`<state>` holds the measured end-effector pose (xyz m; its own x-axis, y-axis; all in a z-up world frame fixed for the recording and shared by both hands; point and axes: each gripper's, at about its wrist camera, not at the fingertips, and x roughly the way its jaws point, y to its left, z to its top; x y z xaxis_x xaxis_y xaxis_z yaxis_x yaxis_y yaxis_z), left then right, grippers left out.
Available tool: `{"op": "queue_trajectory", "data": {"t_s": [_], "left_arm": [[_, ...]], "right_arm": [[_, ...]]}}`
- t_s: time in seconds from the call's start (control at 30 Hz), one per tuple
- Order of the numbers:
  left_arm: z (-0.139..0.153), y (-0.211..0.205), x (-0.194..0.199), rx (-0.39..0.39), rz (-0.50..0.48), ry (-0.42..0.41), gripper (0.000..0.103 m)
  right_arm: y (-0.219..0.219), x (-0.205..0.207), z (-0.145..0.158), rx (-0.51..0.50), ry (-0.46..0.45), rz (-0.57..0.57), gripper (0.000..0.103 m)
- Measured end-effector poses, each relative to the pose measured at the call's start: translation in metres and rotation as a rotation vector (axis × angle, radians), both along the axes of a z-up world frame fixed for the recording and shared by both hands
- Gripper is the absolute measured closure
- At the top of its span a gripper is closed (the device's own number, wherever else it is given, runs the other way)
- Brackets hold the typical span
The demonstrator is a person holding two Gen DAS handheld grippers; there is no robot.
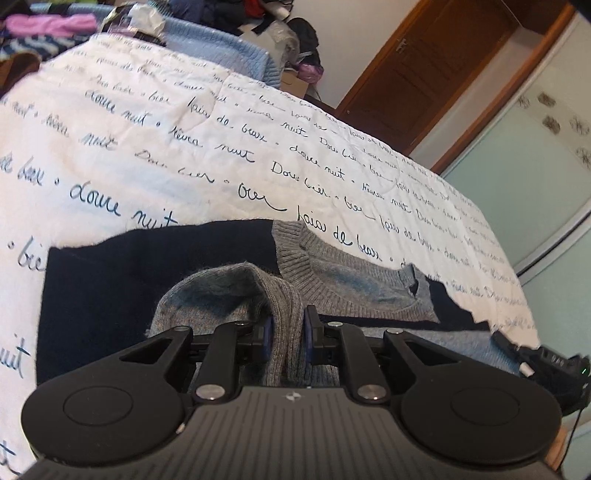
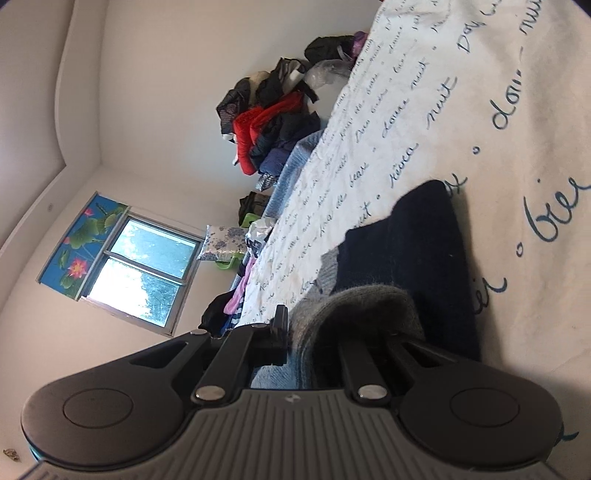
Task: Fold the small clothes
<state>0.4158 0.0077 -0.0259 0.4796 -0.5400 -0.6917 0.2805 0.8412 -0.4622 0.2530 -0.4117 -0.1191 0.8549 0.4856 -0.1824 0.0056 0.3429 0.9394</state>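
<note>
A small knit sweater, navy [image 1: 122,280] with a grey ribbed collar [image 1: 332,273] and grey-blue parts, lies on a white bedspread [image 1: 184,147] printed with dark cursive words. My left gripper [image 1: 288,332] is shut on a raised grey fold of the sweater [image 1: 236,291]. In the right wrist view the same sweater's navy part [image 2: 417,251] lies on the bedspread [image 2: 480,129], and my right gripper [image 2: 332,332] is shut on a grey bunch of it [image 2: 362,306]; its right finger is hidden by the cloth.
Piles of clothes lie past the far edge of the bed [image 1: 48,29] [image 2: 273,122]. A light blue knit blanket [image 1: 218,48] sits at the bed's far side. A wooden door [image 1: 424,62], a glass wardrobe panel [image 1: 535,166] and a window [image 2: 144,266] surround the bed.
</note>
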Motion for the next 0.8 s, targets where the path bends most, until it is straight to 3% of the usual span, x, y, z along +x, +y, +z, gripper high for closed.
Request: {"op": "queue_trajectory", "data": {"t_s": [0.17,0.23,0.3,0.43,0.5,0.57,0.8], "left_arm": [[-0.008,0.007,0.012,-0.078,0.044,0.066,0.083],[-0.012,0.012,0.016,-0.133,0.073,0.094,0.080],[-0.013,0.015,0.020,-0.173,0.097,0.107,0.079],[-0.013,0.017,0.024,-0.212,0.132,0.100,0.074],[-0.010,0.022,0.025,-0.238,0.170,0.076,0.057],[-0.007,0.027,0.025,-0.251,0.215,0.057,0.047],[0.005,0.047,0.023,-0.158,0.252,0.013,0.046]], "right_arm": [[-0.002,0.006,-0.003,-0.008,0.032,0.000,0.093],[-0.003,0.009,-0.004,-0.004,0.042,0.003,0.082],[-0.004,0.009,-0.004,0.008,0.035,-0.001,0.063],[-0.005,0.013,0.001,0.009,0.017,-0.005,0.045],[-0.004,0.017,0.004,0.009,0.017,-0.007,0.041],[-0.006,0.020,0.004,0.042,0.015,-0.012,0.036],[-0.023,0.028,-0.011,0.259,0.028,-0.078,0.029]]}}
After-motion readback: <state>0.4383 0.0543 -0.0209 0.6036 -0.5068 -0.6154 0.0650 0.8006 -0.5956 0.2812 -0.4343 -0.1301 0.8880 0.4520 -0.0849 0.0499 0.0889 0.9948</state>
